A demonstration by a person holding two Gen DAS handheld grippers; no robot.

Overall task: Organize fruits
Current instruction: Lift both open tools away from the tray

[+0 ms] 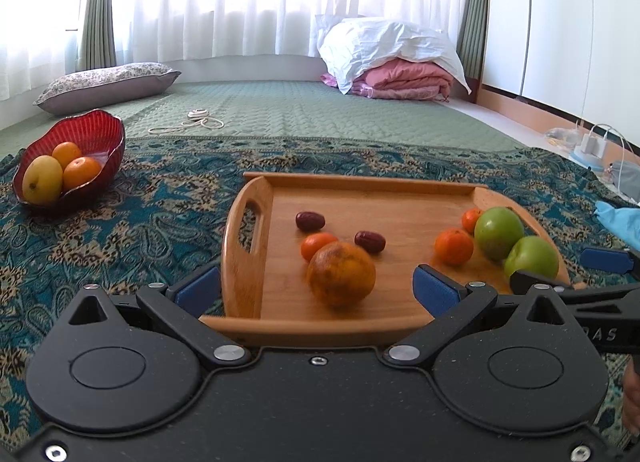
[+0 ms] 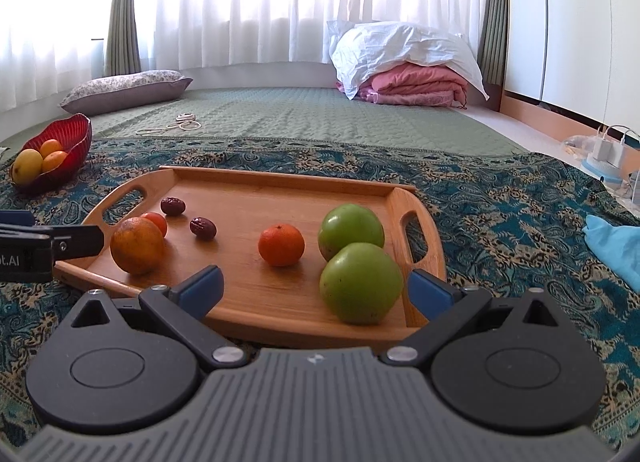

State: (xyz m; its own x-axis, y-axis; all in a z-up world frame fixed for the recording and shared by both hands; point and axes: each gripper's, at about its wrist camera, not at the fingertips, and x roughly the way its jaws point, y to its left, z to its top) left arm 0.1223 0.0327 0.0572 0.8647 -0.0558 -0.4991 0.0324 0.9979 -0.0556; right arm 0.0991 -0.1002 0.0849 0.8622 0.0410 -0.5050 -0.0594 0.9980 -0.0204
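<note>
A wooden tray [image 1: 400, 189] [image 2: 248, 302] lies on the patterned blanket. It holds a large orange [image 1: 341, 274] [image 2: 137, 245], small mandarins [image 1: 453, 246] [image 2: 281, 244], two red dates [image 1: 310, 221] [image 2: 203, 227] and two green apples [image 1: 499, 232] [image 2: 360, 282]. My left gripper [image 1: 318, 288] is open, just short of the large orange. My right gripper [image 2: 316, 289] is open, with the nearer green apple between its fingers, not touched. A red bowl [image 1: 102, 129] [image 2: 78, 133] at far left holds a yellow mango and two oranges.
A patterned pillow [image 1: 108, 85] and coiled cord [image 1: 200, 121] lie on the green mat behind. Folded pink bedding under a white pillow [image 1: 392, 57] is at the back right. Chargers [image 2: 608, 153] and a blue cloth [image 2: 616, 246] sit at right.
</note>
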